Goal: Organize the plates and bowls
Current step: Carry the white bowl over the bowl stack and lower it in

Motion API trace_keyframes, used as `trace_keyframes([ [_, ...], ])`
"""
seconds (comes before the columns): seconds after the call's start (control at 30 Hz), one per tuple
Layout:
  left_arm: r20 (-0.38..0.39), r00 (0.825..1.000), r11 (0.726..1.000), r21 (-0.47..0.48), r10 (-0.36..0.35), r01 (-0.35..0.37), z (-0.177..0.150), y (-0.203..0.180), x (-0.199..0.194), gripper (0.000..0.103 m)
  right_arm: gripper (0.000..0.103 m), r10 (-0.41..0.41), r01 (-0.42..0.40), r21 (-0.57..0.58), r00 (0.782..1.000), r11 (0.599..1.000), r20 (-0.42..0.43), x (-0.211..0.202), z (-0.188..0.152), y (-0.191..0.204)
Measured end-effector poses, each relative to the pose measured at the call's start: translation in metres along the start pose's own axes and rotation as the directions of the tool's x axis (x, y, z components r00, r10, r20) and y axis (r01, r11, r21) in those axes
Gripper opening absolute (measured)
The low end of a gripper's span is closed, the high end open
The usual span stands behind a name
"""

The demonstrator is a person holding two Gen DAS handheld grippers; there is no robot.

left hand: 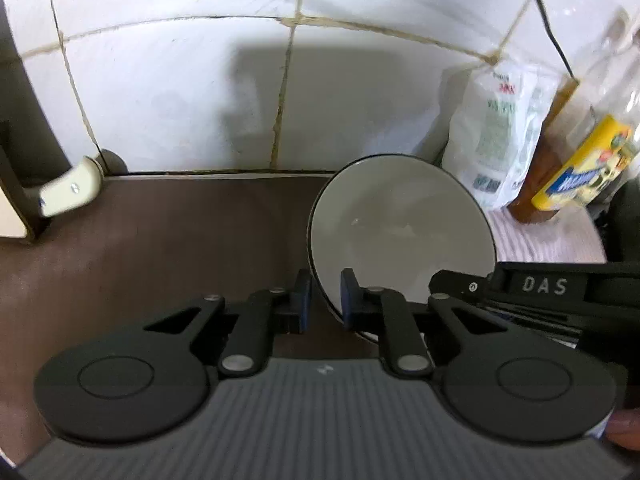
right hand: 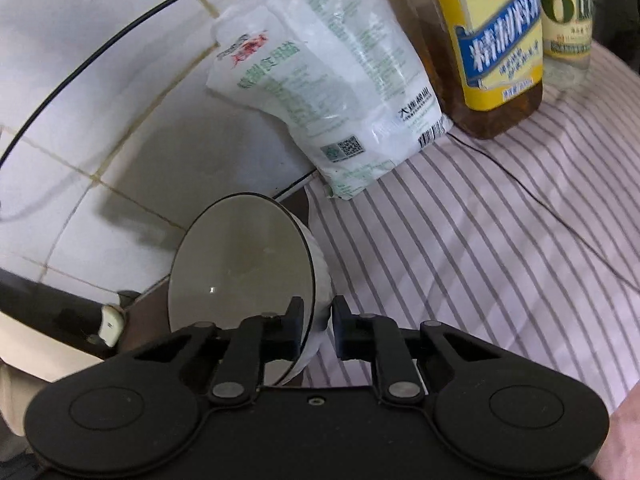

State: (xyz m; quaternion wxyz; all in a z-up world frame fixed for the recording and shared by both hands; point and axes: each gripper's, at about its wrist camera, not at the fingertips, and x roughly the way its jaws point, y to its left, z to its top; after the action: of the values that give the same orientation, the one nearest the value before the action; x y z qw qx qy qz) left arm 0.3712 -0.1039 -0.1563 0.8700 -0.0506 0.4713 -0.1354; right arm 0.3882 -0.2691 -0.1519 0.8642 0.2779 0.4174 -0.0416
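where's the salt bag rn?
The white bag leans against the tiled wall, left of the yellow-labelled bottle on the striped cloth, behind the bowl; upper right in the left wrist view.

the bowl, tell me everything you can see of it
The bowl is round and white inside with a thin dark line on its rim; it looks like glazed ceramic and seems empty. It is tilted, its opening turned toward the cameras, near the tiled wall. Both grippers grip its rim: the left gripper on the near left edge, the right gripper on the right edge, jaws shut on the wall.
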Motion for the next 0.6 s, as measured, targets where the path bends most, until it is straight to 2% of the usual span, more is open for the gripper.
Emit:
trace_keyframes([
  [0.1, 0.000, 0.999, 0.998, 0.031, 0.048, -0.048, -0.006, -0.007, -0.004, 0.013, 0.017, -0.011, 0.011, -0.021, 1.000, 1.000, -0.004, 0.000, -0.006, 0.006],
  [0.27, -0.027, 0.999, 0.999, 0.031, 0.037, -0.037, -0.014, -0.008, -0.016, 0.013, 0.018, 0.001, -0.002, -0.019, 1.000, 1.000, -0.018, -0.016, -0.014, 0.007],
  [0.37, -0.021, 0.999, 0.999, 0.019, 0.044, -0.043, -0.018, -0.013, -0.036, 0.013, 0.018, 0.017, -0.017, -0.010, 1.000, 1.000, -0.013, -0.030, -0.023, 0.006],
  [0.6, 0.008, 0.998, 0.996, 0.060, 0.065, -0.066, -0.031, -0.033, -0.090, 0.013, 0.018, 0.072, -0.072, -0.012, 0.997, 0.997, 0.017, -0.085, -0.037, -0.002],
])
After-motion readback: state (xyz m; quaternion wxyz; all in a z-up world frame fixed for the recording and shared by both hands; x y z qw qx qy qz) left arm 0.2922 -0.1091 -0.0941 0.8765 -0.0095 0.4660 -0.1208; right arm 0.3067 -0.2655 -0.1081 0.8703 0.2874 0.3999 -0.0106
